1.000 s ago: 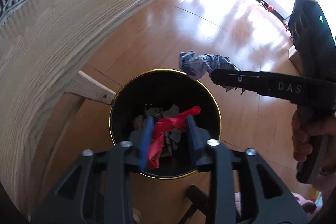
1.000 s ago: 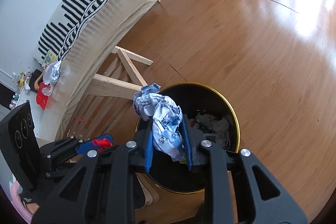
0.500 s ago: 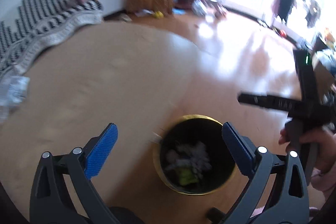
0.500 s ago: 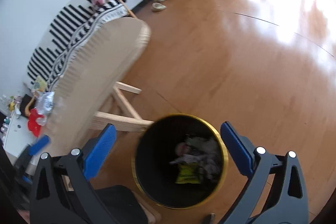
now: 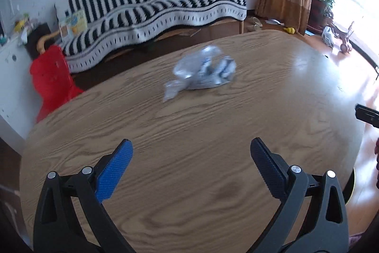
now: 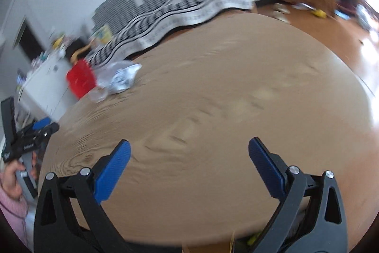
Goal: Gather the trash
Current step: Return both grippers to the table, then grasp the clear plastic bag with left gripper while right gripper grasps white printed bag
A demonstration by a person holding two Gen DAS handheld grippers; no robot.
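Left wrist view: the left gripper (image 5: 191, 159) is hanging over the wooden table (image 5: 213, 129), jaws spread wide and gripping nothing. A crumpled clear plastic wrapper (image 5: 201, 74) with blue print — too blurred to read — is lying on the table's far half, well ahead of the fingers.

Right wrist view: the right gripper (image 6: 189, 161) is also spread wide and empty. The wrapper is sitting near the table's far left edge, beside a red bag (image 6: 81, 80). Nothing legible is showing — the frame is smeared.
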